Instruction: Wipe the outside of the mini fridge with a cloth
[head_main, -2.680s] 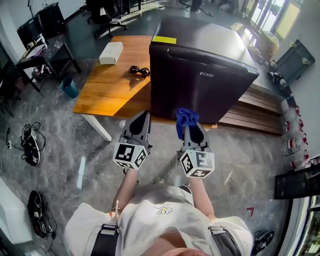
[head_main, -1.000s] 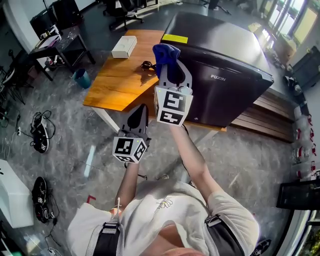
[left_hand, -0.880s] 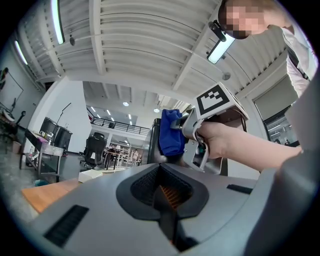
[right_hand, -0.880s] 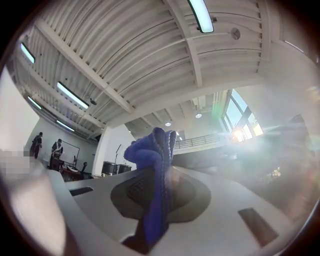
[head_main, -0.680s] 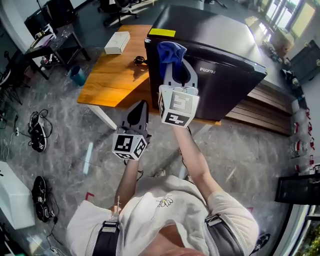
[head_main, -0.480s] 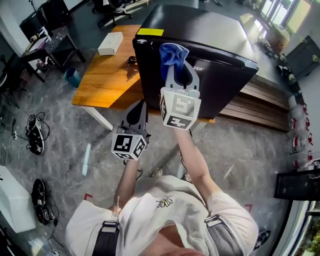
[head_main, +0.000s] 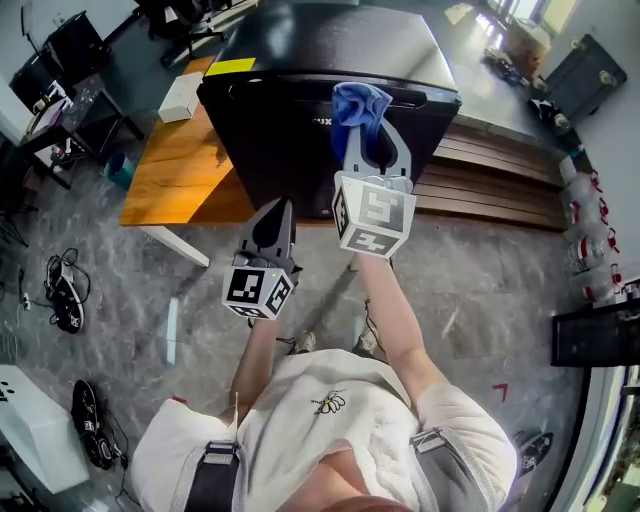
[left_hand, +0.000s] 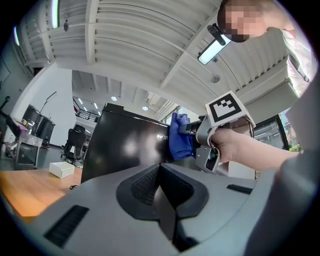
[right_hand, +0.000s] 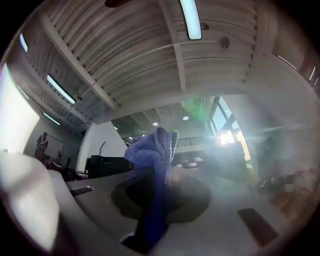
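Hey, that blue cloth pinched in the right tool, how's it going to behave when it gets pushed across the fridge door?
Probably floppy: the blue cloth bunches and folds above the right tool rather than holding a shape. Likely light, since a mere pinch holds it up. Its nubby weave suggests it will drag rather than slide on the glossy mini fridge.

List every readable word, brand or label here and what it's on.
"UX": the only brand letters showing on the mini fridge door, rest behind the cloth.
On the fridge top, yellow sticker: too small to read.
Cubes on left gripper and right gripper: square markers, no words.
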